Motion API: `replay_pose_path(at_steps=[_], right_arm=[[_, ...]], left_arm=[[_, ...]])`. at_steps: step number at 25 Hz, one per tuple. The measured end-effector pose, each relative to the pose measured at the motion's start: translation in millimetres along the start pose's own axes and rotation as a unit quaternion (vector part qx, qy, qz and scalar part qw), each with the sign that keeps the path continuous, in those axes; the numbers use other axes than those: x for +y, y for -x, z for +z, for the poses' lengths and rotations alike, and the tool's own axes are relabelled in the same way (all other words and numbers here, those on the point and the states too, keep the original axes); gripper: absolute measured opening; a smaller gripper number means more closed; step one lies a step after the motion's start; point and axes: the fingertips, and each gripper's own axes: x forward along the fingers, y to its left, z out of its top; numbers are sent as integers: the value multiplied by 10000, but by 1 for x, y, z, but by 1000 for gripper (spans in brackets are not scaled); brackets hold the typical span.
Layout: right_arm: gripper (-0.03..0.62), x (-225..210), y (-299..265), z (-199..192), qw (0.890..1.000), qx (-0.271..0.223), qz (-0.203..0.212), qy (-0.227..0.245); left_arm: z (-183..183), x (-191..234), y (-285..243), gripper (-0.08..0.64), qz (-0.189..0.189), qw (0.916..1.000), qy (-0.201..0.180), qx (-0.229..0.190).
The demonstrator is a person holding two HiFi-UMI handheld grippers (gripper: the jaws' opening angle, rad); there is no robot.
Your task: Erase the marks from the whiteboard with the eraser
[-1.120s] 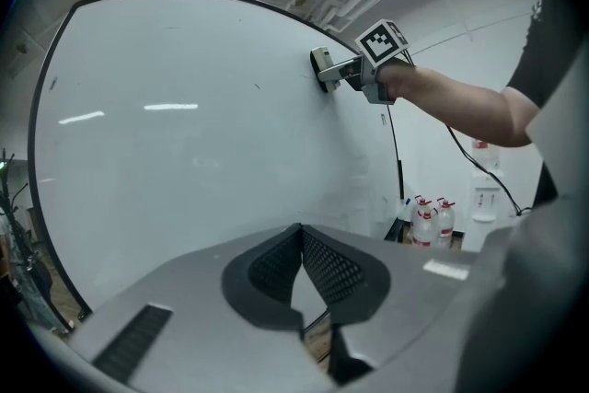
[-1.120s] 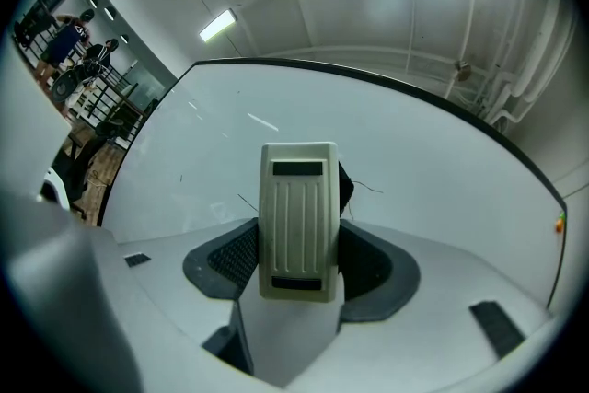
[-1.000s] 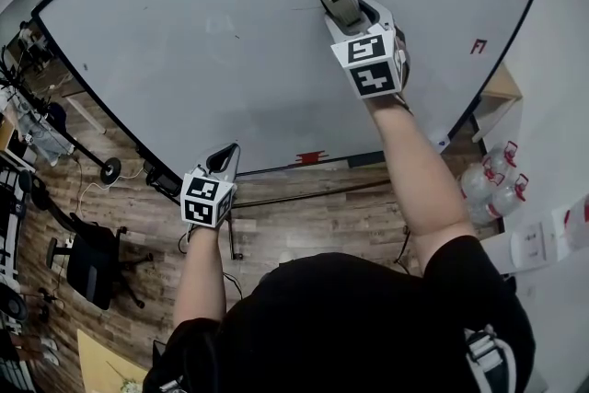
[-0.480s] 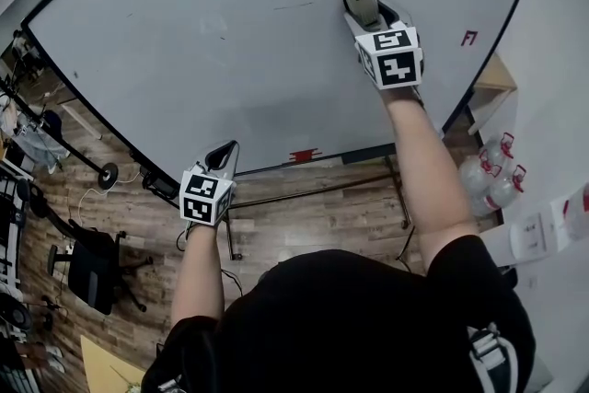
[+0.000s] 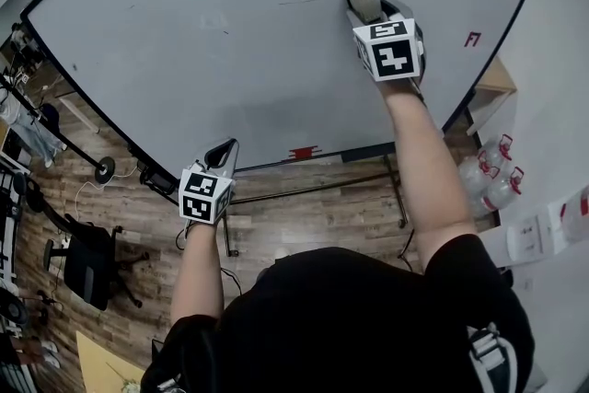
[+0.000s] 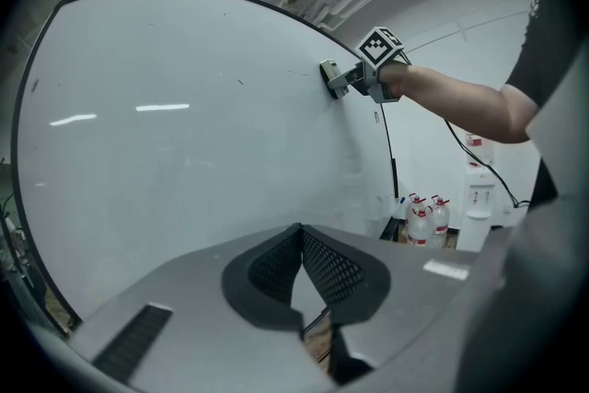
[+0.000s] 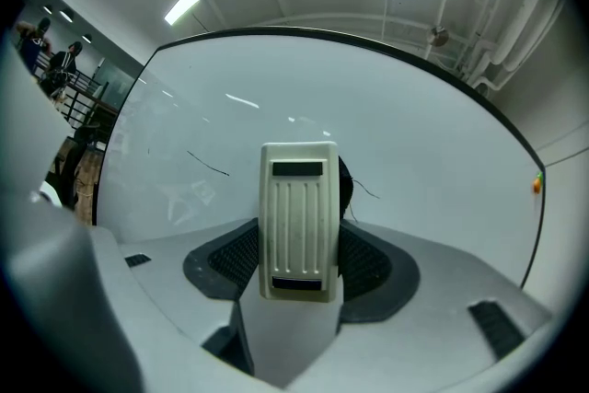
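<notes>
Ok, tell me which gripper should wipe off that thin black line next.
Right. The right gripper holds the eraser at the whiteboard beside the line; the left gripper is empty, down at the bottom edge.

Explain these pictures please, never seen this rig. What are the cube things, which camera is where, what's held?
No robot here: a person holds a two-jaw gripper in each hand; the marker cubes are part of the grippers. The head view looks down from the person's head. The other two cameras ride on the grippers, looking along their jaws. The right gripper is shut on a cream eraser, held against the whiteboard, where a few thin black marks show. The left gripper hangs below the board's lower edge, jaws together, holding nothing.
</notes>
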Motion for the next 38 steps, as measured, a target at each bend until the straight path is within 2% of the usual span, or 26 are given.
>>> replay_pose_path(at_steps=[13, 21, 28, 33, 38], right_arm=[[245, 55, -6, 29, 9972, 417, 364, 503], [245, 111, -11, 58, 9932, 289, 679, 901], [245, 179, -16, 80, 9857, 127, 1132, 1243], [247, 226, -18, 86, 9783, 24, 1438, 1492], [245, 246, -22, 84, 9748, 35, 1522, 1628]], left_arm=[[-16, 8, 17, 12, 104, 9998, 172, -11], [-27, 15, 32, 11, 211, 9995, 251, 11], [-37, 29, 51, 12, 418, 9985, 340, 63], [-46, 35, 63, 12, 562, 9976, 388, 123], [-51, 43, 73, 12, 678, 9965, 463, 143]])
